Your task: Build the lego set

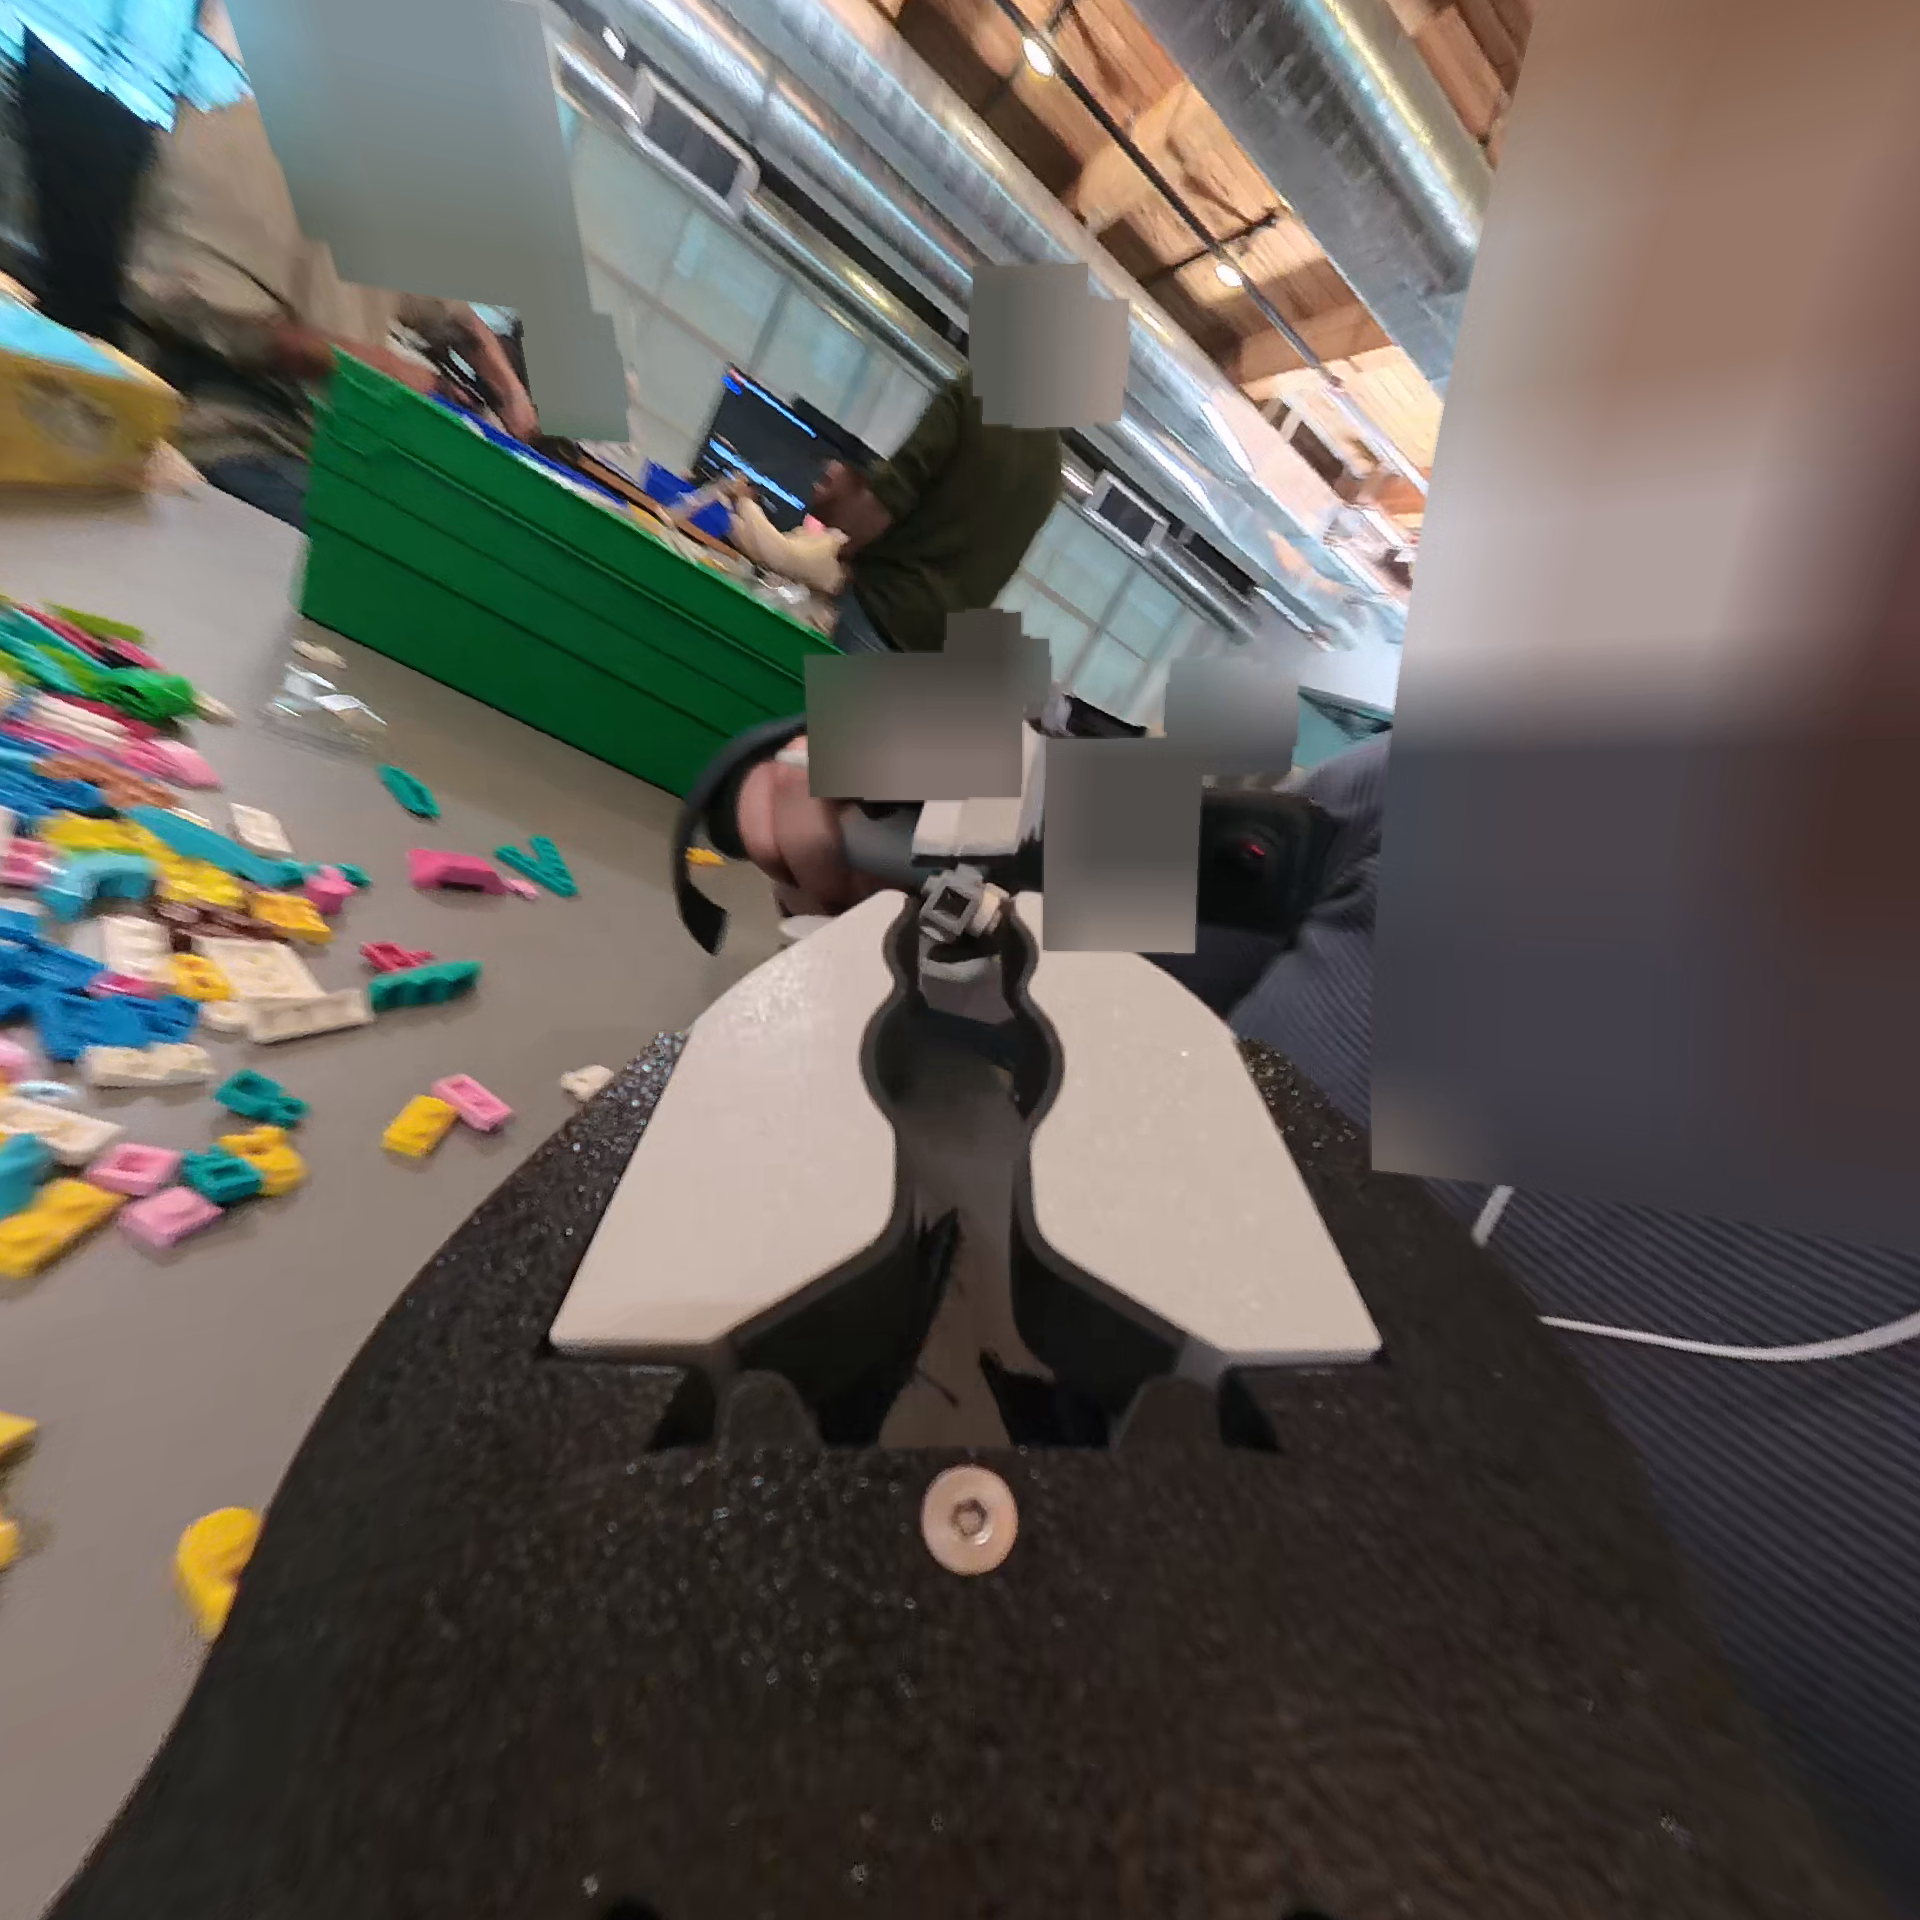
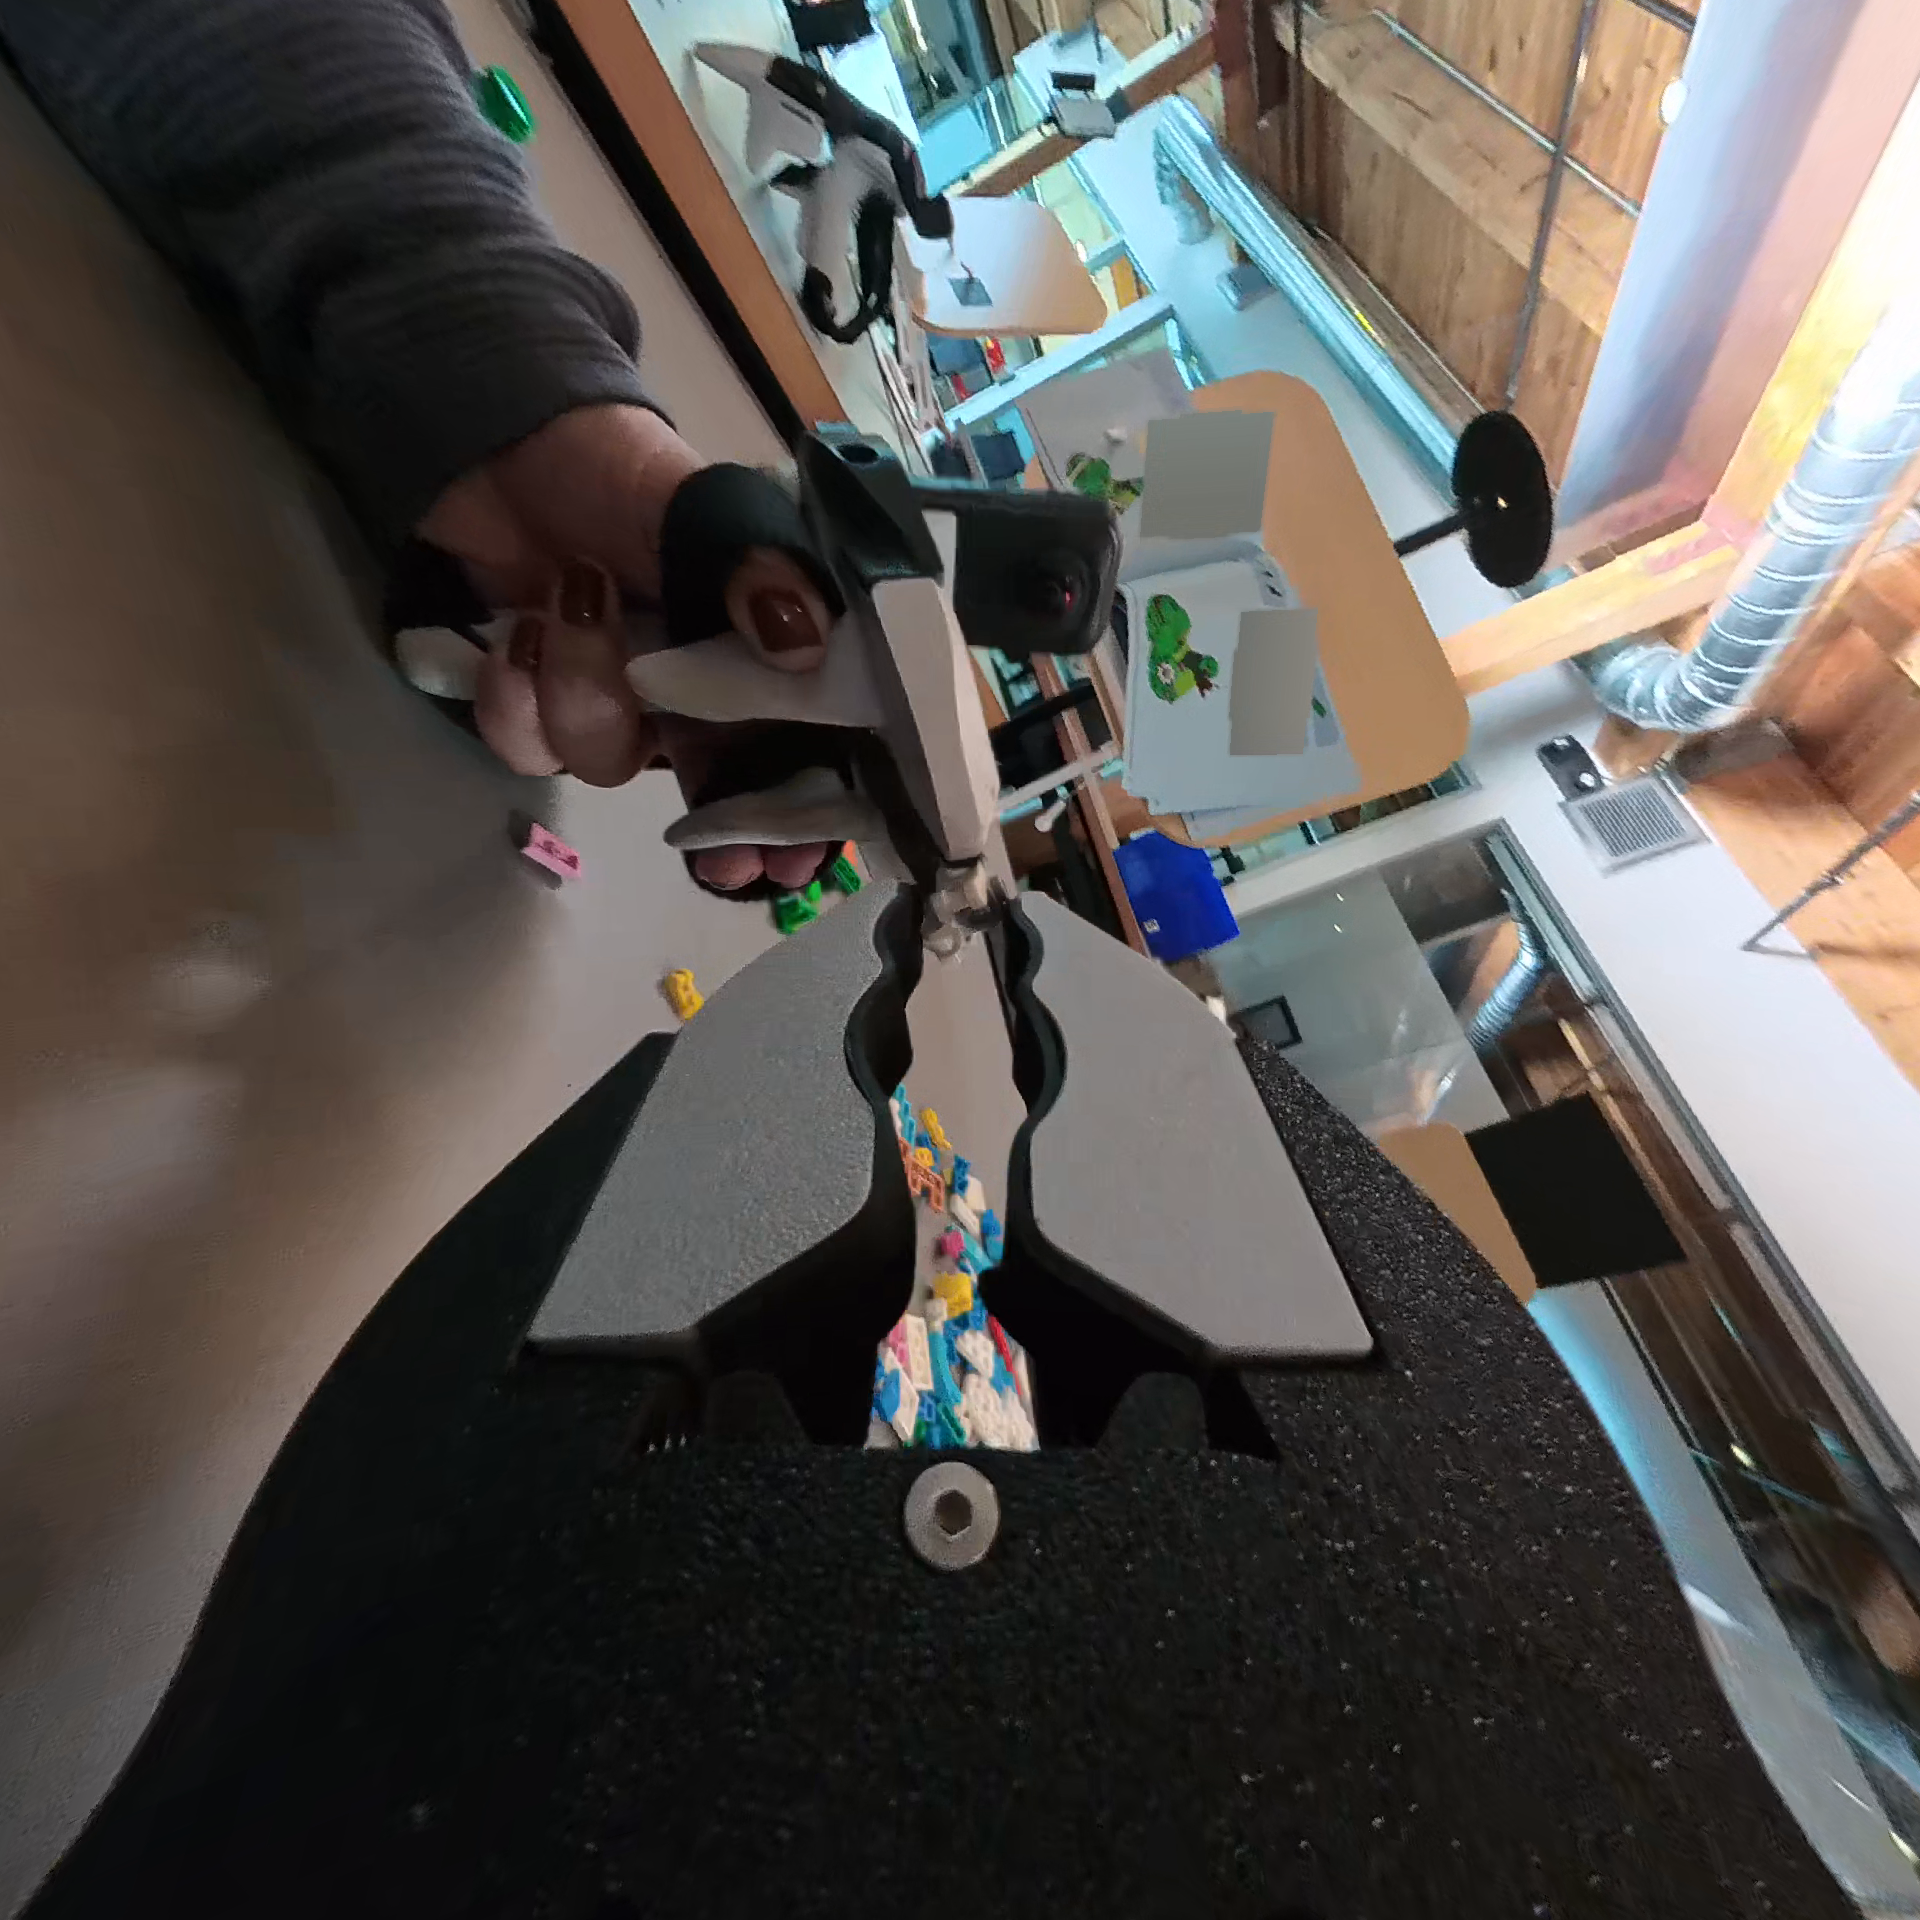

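My two grippers meet tip to tip above the grey table [image 1: 260,1351]. My left gripper [image 1: 956,951] is shut on a small white lego piece [image 1: 951,968]. A small grey lego piece [image 1: 951,909] with a square hole sits against it, pinched in the tips of my right gripper, which a hand [image 1: 795,842] holds farther off. In the right wrist view my right gripper [image 2: 961,920] is shut on the small grey and white pieces [image 2: 951,914]. The left gripper's fingers [image 2: 925,675] come down onto them from above, held by a hand [image 2: 561,665].
A pile of loose coloured bricks [image 1: 114,914] covers the table at the left and shows between my right fingers [image 2: 956,1351]. Stacked green bins [image 1: 499,582] and a clear plastic bag [image 1: 322,707] lie behind. Stray pink [image 2: 545,852] and yellow [image 2: 683,992] bricks lie apart. People sit at the back.
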